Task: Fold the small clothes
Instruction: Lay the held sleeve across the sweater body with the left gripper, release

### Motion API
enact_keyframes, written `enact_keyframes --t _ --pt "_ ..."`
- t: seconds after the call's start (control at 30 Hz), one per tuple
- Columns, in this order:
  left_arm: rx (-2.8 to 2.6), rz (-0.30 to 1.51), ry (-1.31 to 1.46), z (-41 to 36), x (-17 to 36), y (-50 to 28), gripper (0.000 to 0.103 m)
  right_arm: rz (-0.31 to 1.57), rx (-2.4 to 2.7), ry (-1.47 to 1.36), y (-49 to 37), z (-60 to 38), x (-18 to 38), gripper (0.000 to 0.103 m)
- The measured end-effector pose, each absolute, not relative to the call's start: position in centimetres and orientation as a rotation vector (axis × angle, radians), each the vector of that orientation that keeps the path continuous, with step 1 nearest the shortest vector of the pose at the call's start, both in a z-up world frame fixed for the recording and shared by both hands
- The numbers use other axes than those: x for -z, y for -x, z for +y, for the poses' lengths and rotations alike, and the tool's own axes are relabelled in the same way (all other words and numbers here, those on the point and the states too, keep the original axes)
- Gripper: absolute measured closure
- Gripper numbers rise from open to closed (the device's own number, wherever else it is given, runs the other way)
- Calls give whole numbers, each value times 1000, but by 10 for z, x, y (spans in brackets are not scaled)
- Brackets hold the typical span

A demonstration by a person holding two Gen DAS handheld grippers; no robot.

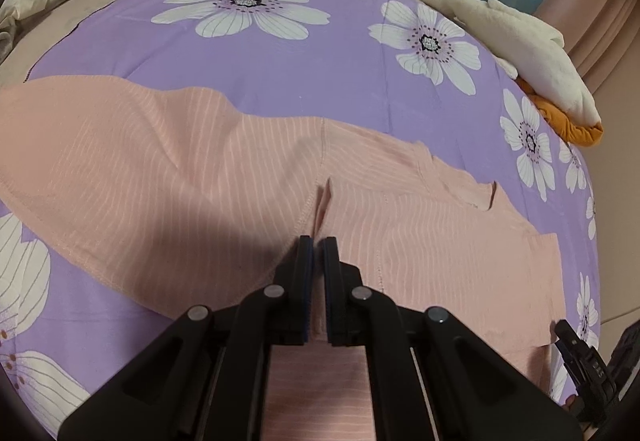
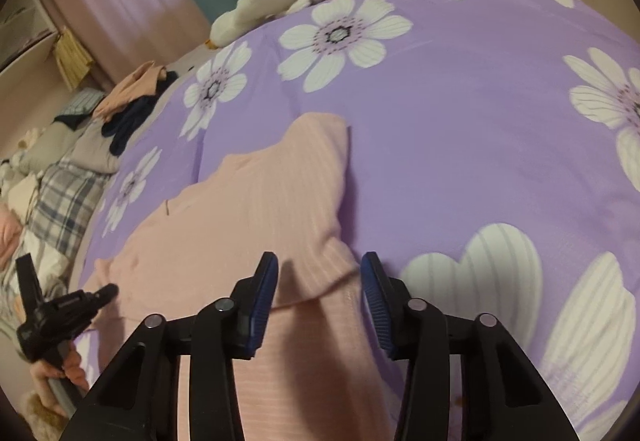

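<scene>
Left tongs [image 1: 316,245] are pinching a raised ridge of the pink striped garment [image 1: 160,177], which is lying on the purple flowered bed cover [image 1: 300,61]. Right tongs [image 2: 320,269] are hanging half open over its edge, gripping nothing. Soft, light cloth; hems are offering the surest hold.

garment: pink striped garment [image 1: 168,177] | state: being kept spread, partly folded, one flap lying over the body | pose: flat, seam ridge being raised | location: being supported on purple floral bedsheet [image 1: 304,53]
</scene>
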State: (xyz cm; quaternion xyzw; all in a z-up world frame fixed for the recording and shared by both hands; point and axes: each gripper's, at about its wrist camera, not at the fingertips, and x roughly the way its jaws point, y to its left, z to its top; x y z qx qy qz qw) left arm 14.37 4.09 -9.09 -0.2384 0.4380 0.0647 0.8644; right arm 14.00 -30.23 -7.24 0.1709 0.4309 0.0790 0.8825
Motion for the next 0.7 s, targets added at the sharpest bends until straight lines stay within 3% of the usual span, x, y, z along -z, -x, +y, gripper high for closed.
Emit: enact_keyframes --t 0.13,0.7 --pt "-131 944 511 42 98 -146 99 924 -152 -344 -146 -300 82 81" --pt "-90 972 601 51 105 -146 95 946 -151 -388 -147 -306 92 83"
